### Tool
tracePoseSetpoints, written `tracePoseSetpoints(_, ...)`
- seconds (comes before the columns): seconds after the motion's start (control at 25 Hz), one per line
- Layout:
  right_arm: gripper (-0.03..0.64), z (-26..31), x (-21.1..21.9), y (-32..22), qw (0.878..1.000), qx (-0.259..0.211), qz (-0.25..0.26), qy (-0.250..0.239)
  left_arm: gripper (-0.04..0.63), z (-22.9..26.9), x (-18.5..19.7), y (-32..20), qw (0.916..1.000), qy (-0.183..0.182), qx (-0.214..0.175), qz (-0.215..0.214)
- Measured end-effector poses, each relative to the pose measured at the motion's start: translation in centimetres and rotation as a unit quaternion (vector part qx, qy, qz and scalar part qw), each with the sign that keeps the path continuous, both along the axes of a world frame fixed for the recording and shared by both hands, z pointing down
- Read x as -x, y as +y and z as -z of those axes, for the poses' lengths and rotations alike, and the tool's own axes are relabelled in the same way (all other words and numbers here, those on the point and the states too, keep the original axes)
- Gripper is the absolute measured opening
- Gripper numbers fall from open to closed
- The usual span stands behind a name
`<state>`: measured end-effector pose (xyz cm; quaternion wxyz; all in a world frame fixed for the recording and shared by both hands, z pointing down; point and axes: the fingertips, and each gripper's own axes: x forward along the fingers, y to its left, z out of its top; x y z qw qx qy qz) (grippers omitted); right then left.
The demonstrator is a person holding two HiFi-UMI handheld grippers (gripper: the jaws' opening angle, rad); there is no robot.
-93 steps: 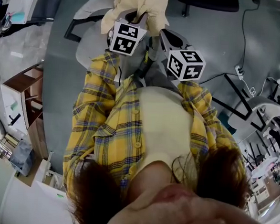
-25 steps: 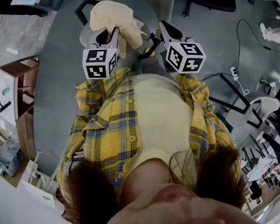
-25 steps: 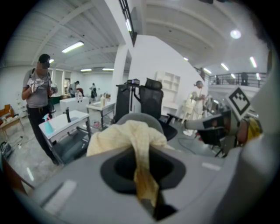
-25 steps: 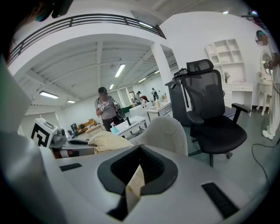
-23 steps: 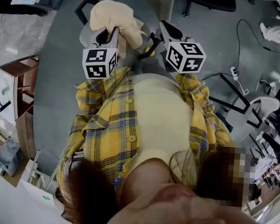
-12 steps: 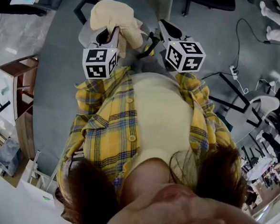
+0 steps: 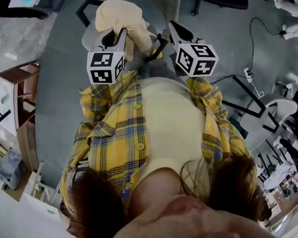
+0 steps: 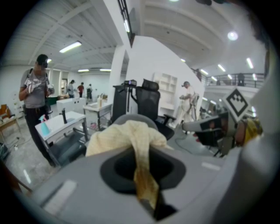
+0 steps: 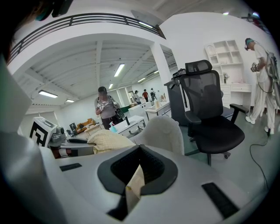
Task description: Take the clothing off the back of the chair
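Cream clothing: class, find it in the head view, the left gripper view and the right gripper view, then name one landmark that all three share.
Head view: cream clothing at the top, left of centre, just above the left gripper.
Left gripper view: clothing at the centre, a strip running down into the jaws.
Right gripper view: clothing left of centre, another piece pinched in the jaws.
Shared landmark: the pale chair.

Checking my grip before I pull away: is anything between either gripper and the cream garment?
Nothing visible does. The left gripper has its fingers shut on a hanging fold of the cream garment, and the right gripper pinches a cream edge of cloth too. The grey chair stands behind the bundle.
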<state>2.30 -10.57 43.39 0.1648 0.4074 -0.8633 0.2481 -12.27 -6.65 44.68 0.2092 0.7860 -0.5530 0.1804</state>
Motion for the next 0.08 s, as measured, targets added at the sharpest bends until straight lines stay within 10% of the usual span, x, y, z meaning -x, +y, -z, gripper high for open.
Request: tracePoseSetpoints(0.08,0.014,-0.01,0.08,-0.03,1.0,0.0,-0.001,0.001,0.051,0.06,-0.01,-0.05,1.0,0.0,-0.001,-0.001)
